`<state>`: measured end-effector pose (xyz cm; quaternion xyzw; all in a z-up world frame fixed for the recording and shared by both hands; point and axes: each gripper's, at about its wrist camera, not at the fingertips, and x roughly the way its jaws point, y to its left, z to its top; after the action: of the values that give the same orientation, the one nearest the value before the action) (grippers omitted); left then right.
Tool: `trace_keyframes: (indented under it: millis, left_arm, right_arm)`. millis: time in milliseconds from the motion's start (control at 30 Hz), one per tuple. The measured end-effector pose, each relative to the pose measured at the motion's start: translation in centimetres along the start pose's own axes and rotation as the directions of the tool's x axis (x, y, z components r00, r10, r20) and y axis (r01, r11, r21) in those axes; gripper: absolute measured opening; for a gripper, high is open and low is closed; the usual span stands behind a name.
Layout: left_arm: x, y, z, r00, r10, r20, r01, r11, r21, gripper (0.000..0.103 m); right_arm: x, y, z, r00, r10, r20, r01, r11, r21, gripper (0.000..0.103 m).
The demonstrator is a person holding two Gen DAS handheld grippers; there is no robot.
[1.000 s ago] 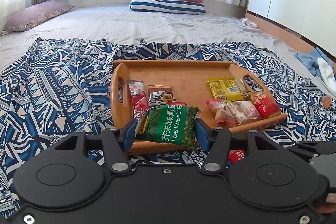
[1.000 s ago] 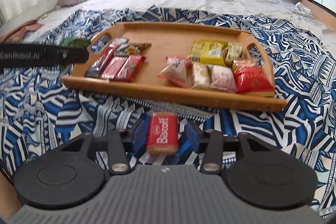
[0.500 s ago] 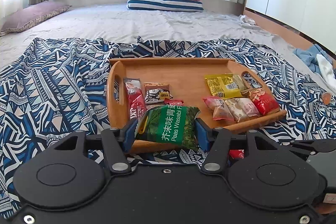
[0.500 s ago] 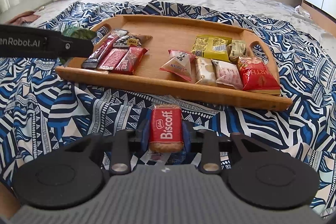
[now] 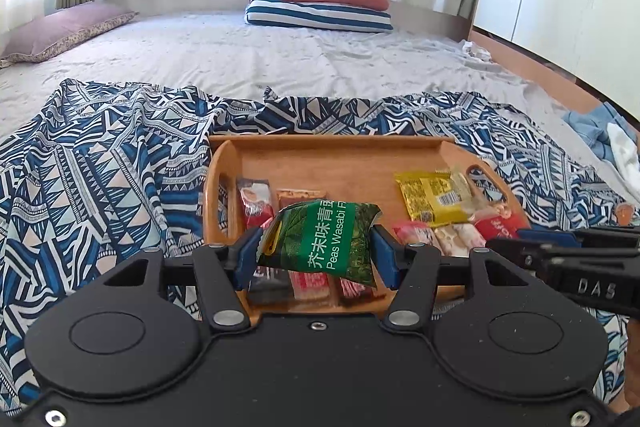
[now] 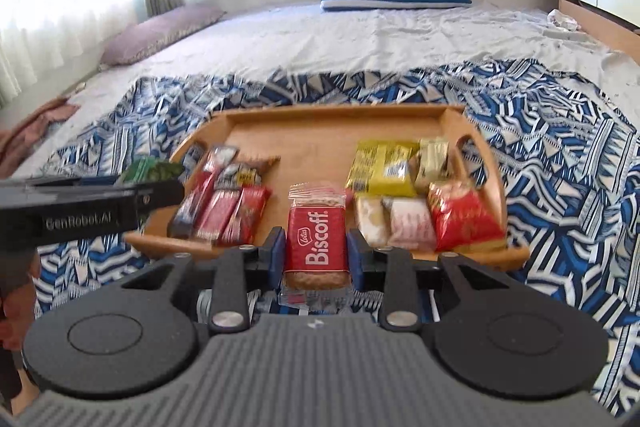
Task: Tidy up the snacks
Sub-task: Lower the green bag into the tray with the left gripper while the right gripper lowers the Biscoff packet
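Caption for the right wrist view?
Right hand-held gripper holds a Biscoff biscuit before the wooden tray of snacks.

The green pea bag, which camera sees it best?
The left wrist view: the green pea bag sits big and centred in the left tool, its label readable. The right wrist view shows only a green corner behind that tool's black side.

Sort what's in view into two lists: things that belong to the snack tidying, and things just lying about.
Job:
- wasabi peas packet, in left gripper
- Biscoff biscuit, in right gripper
- wooden tray
- yellow packet

Lying about:
- patterned blanket
- striped pillow
- purple cushion
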<state>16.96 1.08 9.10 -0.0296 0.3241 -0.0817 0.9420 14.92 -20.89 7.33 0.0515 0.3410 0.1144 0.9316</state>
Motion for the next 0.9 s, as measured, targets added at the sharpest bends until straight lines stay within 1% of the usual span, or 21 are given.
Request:
trace_keyframes:
  millis: [167, 267, 467, 633, 767, 900]
  left_arm:
    - [1.2, 0.2, 1.6, 1.000, -0.012, -0.004, 0.012, 1.000, -0.013, 0.055]
    - [2.2, 0.1, 2.6, 1.000, -0.018, -0.010, 0.018, 1.000, -0.018, 0.055]
    - [5.0, 0.4, 4.4, 0.999, -0.038, -0.026, 0.037, 0.999, -0.035, 0.055]
    - [7.5, 1.6, 6.0, 0.998, -0.029, -0.053, 0.025, 0.997, -0.079, 0.055]
    - [9.8, 2.3, 7.0, 0.996, -0.027, -0.084, 0.016, 0.992, -0.127, 0.055]
    - [11.8, 2.4, 7.5, 0.994, -0.015, -0.105, 0.001, 0.991, -0.137, 0.055]
  right_arm:
    - [0.9, -1.1, 2.5, 0.999, 0.019, 0.026, -0.020, 0.999, 0.041, 0.038]
    - [1.9, -1.5, 3.5, 0.999, 0.020, 0.026, -0.021, 0.998, 0.056, 0.038]
    - [3.8, -2.5, 4.8, 0.994, 0.095, 0.050, -0.100, 0.988, 0.121, 0.038]
    - [5.5, -2.1, 5.8, 0.997, 0.069, 0.040, -0.073, 0.993, 0.097, 0.038]
    - [7.2, -1.7, 6.6, 0.998, 0.064, 0.020, -0.066, 0.994, 0.088, 0.038]
    - [8.9, -1.5, 7.1, 0.998, 0.065, -0.004, -0.064, 0.993, 0.103, 0.039]
